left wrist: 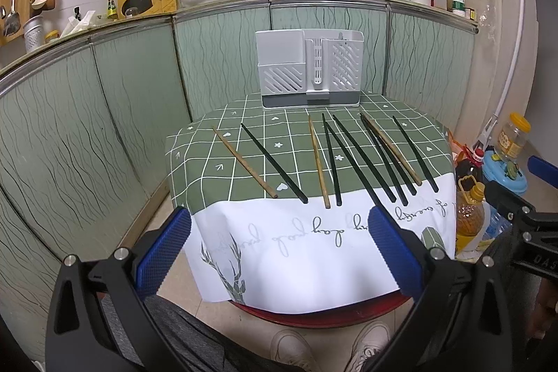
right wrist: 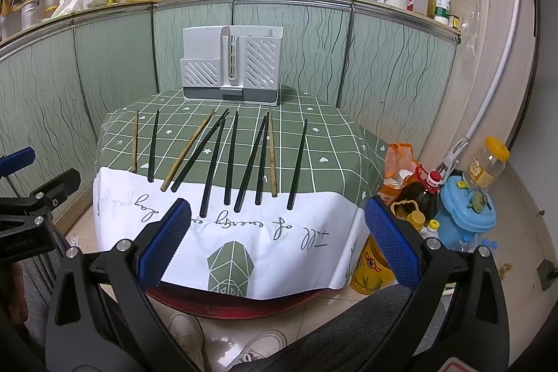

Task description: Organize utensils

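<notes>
Several chopsticks lie side by side on a small table with a green checked cloth [left wrist: 244, 162] [right wrist: 331, 142]. Most are black [left wrist: 273, 162] [right wrist: 296, 164], three are wooden [left wrist: 244, 161] [right wrist: 186, 150]. A white slotted utensil holder [left wrist: 308, 68] [right wrist: 232, 68] stands at the table's far edge and looks empty. My left gripper [left wrist: 279, 250] is open and empty, held in front of the table's near edge. My right gripper [right wrist: 279, 239] is open and empty too, in front of the near edge. Each gripper shows at the edge of the other's view.
Oil bottles [left wrist: 469, 218] [right wrist: 418, 194], a jar [right wrist: 488, 161] and a blue container [right wrist: 465, 208] stand on the floor right of the table. Green cabinet fronts [left wrist: 139, 93] curve behind it under a crowded kitchen counter. The person's feet [right wrist: 223, 340] are below the table.
</notes>
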`<state>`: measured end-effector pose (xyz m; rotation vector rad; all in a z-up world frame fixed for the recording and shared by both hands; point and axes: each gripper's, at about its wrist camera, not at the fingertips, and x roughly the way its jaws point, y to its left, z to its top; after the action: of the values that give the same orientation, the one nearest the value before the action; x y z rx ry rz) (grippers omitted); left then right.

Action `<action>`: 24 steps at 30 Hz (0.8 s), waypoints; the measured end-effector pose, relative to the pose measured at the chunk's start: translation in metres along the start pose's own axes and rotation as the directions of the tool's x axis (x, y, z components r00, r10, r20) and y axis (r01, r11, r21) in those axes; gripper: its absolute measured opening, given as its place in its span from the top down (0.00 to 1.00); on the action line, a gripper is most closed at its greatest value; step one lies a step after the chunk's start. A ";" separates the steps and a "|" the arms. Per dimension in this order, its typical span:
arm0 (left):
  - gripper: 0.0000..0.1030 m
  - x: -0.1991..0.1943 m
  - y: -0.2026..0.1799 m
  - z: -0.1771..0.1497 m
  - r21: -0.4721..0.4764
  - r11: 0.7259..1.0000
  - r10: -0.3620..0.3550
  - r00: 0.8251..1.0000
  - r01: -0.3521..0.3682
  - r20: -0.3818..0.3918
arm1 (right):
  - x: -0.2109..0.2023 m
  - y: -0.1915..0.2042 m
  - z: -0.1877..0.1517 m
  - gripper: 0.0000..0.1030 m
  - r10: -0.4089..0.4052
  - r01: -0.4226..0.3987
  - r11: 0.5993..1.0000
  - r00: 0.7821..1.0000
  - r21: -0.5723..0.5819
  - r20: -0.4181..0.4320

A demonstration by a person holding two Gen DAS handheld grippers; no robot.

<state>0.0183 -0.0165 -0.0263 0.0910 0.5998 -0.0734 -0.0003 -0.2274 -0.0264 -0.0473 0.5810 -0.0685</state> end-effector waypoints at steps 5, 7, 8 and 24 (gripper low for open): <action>0.04 0.001 0.004 0.001 -0.001 1.000 0.007 1.000 -0.007 -0.003 | 0.001 -0.008 0.003 0.08 -0.008 0.008 1.000 1.000 -0.002 -0.004; 0.05 0.003 0.007 0.002 -0.003 1.000 0.012 1.000 -0.012 -0.010 | 0.001 -0.012 0.005 0.08 -0.012 0.012 1.000 1.000 0.000 -0.009; 0.05 0.003 0.009 0.002 -0.004 1.000 0.012 1.000 -0.012 -0.013 | 0.001 -0.015 0.006 0.08 -0.014 0.014 1.000 1.000 0.001 -0.011; 0.04 0.002 0.032 0.013 0.044 0.992 0.122 0.992 -0.121 -0.015 | 0.003 -0.033 0.019 0.08 -0.036 0.034 0.999 0.998 -0.029 -0.047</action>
<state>0.0303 0.0139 -0.0152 0.1700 0.6090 0.0324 0.0108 -0.2602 -0.0104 -0.0834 0.6291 -0.0957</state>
